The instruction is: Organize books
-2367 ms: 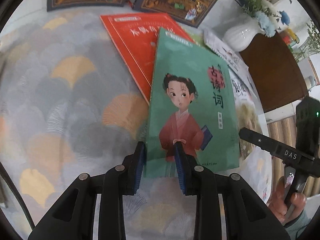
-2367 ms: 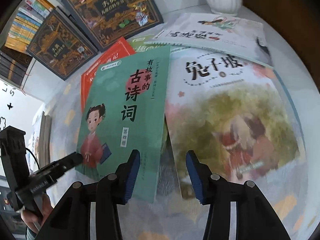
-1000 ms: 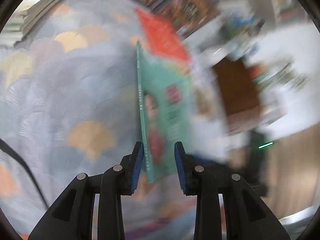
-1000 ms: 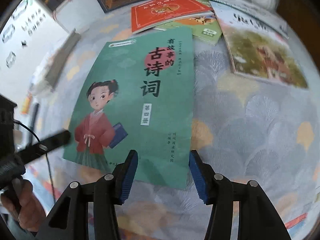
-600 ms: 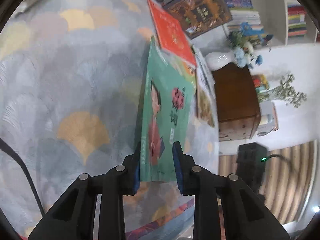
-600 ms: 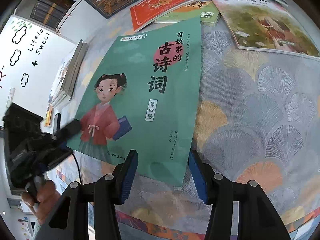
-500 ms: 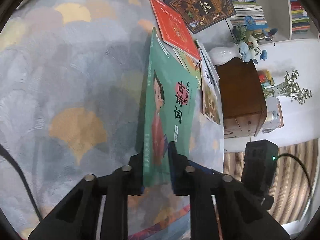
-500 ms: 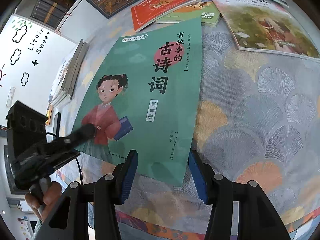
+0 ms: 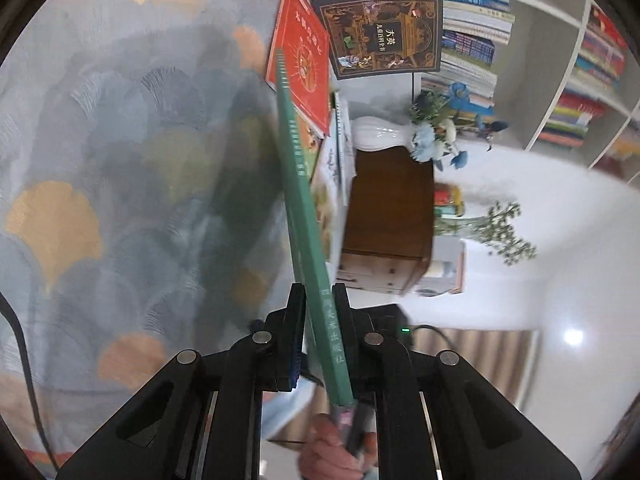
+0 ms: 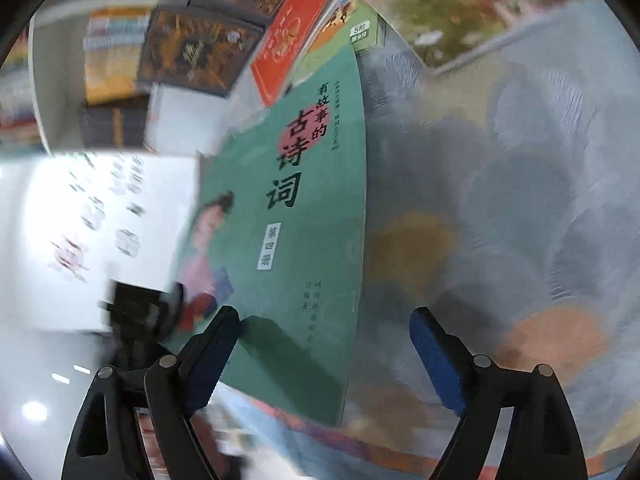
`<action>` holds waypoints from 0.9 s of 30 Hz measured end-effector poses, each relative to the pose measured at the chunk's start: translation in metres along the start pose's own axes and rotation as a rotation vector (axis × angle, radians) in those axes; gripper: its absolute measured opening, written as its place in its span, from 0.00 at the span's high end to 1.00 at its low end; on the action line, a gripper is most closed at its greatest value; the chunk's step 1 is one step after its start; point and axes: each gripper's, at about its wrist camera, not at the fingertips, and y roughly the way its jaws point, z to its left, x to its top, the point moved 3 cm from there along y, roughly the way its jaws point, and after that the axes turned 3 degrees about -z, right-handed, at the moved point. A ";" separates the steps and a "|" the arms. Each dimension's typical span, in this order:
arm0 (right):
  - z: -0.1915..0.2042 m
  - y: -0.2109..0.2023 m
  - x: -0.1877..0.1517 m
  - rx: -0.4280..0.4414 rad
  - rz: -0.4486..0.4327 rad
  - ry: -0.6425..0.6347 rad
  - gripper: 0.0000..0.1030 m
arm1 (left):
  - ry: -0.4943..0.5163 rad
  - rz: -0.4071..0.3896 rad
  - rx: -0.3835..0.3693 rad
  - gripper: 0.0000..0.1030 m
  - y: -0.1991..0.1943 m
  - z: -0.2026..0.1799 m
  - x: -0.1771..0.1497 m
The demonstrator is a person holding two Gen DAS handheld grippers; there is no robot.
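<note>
Setting: a lived-in room of a home, set up as a reading corner. White bookshelves (image 9: 560, 52) packed with colourful spines line the far wall; a white vase of blue flowers (image 9: 384, 134) stands on a dark wooden cabinet (image 9: 390, 216). Children's picture books (image 10: 448, 12) lie scattered on a bench under a fan-patterned cloth (image 9: 120, 160).

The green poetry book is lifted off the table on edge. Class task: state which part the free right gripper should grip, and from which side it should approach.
Grip the free long edge of the green poetry book, coming from the side opposite the left gripper, which is clamped on its spine end. The right gripper is opening around nothing; the thin cover would probably fit flat between its pads.
</note>
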 end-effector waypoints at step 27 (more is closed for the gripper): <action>0.258 0.116 -0.088 -0.350 -0.179 -0.850 0.70 | 0.446 -0.254 0.352 0.89 -0.185 -0.062 0.051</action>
